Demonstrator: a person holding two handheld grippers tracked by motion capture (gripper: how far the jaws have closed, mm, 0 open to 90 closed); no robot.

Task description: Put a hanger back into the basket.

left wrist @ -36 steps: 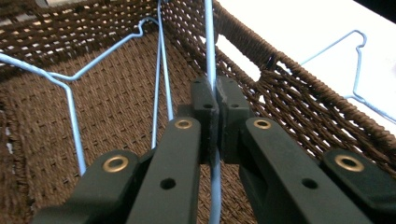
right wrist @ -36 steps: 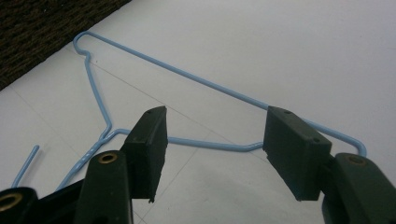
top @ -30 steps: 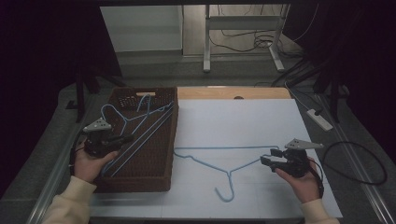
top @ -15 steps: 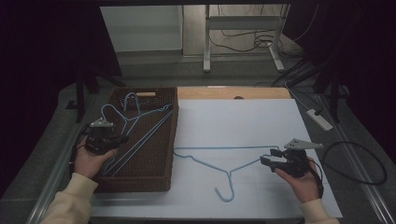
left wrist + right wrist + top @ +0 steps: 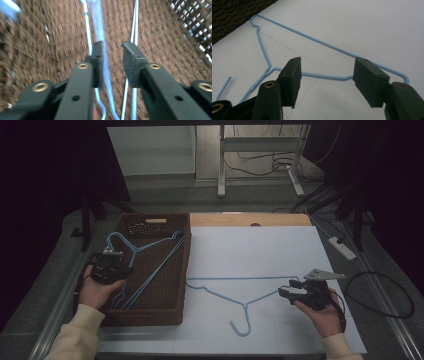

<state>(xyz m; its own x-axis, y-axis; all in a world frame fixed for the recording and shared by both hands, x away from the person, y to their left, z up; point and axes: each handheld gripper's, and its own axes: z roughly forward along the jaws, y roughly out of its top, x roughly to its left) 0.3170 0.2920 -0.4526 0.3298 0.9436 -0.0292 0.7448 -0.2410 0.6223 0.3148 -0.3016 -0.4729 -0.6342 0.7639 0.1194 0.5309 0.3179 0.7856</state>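
A: Basket [image 5: 172, 317] sits at the table's left, brown and woven, with blue wire hangers [image 5: 150, 265] lying in it. Where is the left gripper [image 5: 109, 264]?

B: Over the basket's left part, held in the left hand [image 5: 95, 287]. In the left gripper view its jaws stand a little apart, a narrow gap between the pads [image 5: 98, 62]. A blurred blue wire [image 5: 101, 30] runs through that gap, and thin wires lie to either side on the weave [image 5: 155, 37].

A: Is it pinching that wire?

B: I cannot tell. The wire runs close along the left pad, but the picture is blurred and the pads have not met on it. It reads as partly open with nothing clearly held.

A: And the other side?

B: One hanger [image 5: 240, 292] lies flat on the white sheet [image 5: 250, 250] to the right of the basket, hook pointing toward the person. The right gripper [image 5: 287, 290], in the right hand [image 5: 322, 312], is at the hanger's right end.

A: Holding it?

B: No. In the right gripper view the jaws are wide apart. The hanger's [image 5: 312, 42] right shoulder bend lies beyond and between the pads [image 5: 368, 78], flat on the sheet, untouched as far as I can see.

A: Anything else?

B: A power strip [image 5: 342, 247] lies off the table's right edge.
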